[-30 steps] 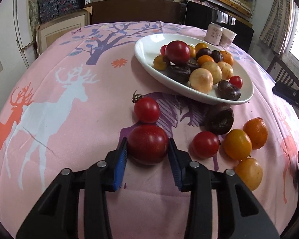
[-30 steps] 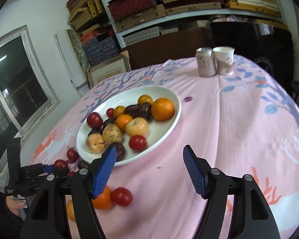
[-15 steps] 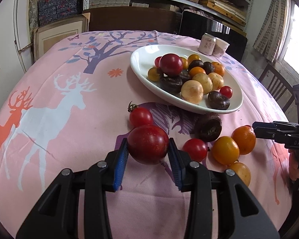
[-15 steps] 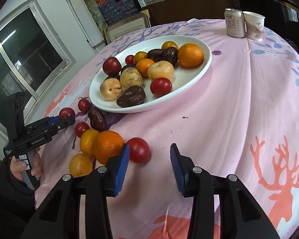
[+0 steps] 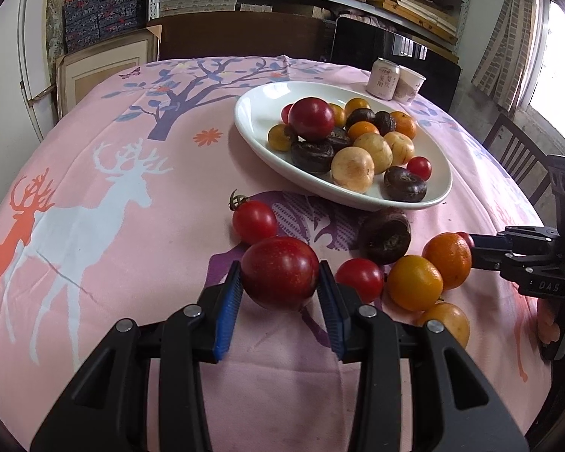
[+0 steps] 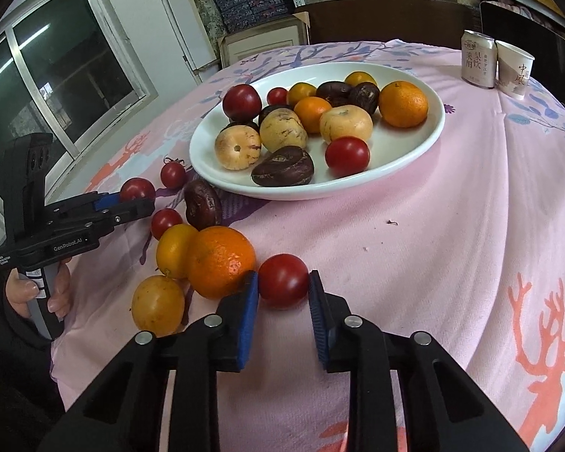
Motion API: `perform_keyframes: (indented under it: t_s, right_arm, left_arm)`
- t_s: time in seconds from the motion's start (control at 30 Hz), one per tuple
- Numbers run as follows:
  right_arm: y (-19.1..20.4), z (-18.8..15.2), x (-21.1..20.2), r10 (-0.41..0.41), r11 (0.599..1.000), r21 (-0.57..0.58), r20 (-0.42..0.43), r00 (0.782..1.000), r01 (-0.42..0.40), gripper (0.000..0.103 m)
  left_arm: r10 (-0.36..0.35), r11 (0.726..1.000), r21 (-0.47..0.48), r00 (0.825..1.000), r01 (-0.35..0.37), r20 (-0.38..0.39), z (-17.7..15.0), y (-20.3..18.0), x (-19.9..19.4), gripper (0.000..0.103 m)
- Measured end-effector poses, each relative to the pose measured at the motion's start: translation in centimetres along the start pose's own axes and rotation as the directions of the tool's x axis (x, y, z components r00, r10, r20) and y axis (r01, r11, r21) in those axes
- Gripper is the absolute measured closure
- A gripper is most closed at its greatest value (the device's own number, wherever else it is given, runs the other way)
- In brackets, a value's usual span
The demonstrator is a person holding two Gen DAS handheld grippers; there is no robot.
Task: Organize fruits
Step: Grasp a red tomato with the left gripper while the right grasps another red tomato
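A large dark-red fruit [image 5: 279, 272] is being gripped between the blue pads of the left gripper [image 5: 279, 292], its jaws pressed to both sides of it, and it is being held just above the pink surface [image 5: 132, 188]. A small red tomato [image 6: 283, 281] is being clamped by the right gripper [image 6: 283, 293], whose jaws have just been closing on it; the tomato is resting on the surface, just beside an orange [image 6: 221, 261] at the left pad. Beyond both pairs of jaws, a white plate [image 6: 414, 154] piled with mixed fruit is being shown, and loose fruits are lying on the surface between the plate and the jaws. A can [image 6: 477, 58] and a paper cup [image 6: 514, 69] are standing far beyond the plate.
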State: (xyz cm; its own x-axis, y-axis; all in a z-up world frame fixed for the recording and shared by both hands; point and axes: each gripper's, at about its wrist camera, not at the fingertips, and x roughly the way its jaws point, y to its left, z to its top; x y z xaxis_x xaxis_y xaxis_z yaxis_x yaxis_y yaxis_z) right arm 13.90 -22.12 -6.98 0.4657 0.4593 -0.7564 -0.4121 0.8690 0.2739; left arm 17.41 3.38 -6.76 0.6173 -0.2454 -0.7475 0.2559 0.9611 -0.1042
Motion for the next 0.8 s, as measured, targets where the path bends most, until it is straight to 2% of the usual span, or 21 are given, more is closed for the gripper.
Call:
perform_keyframes:
  t_s: [0.17, 0.5, 0.8]
  right_arm:
    - [-0.6, 0.0, -0.6, -0.005, 1.0, 0.028, 0.026, 1.0, 0.004, 0.076]
    - [-2.0, 0.5, -2.7, -0.002, 0.995, 0.096, 0.131, 0.991, -0.011, 0.077]
    - [-3.9, 1.0, -5.1, -0.052, 0.979, 0.202, 0.27, 0.962, -0.004, 0.076]
  left_arm:
    - [-0.005, 1.0, -0.004, 1.0, 0.006, 0.016, 0.0, 0.1, -0.3, 0.064]
    - [-0.013, 1.0, -0.023, 1.0, 0.013, 0.016, 0.1, 0.4, -0.3, 0.064]
    - [-0.023, 0.998, -0.05, 0.999, 0.025, 0.038, 0.2, 0.9, -0.7, 0.064]
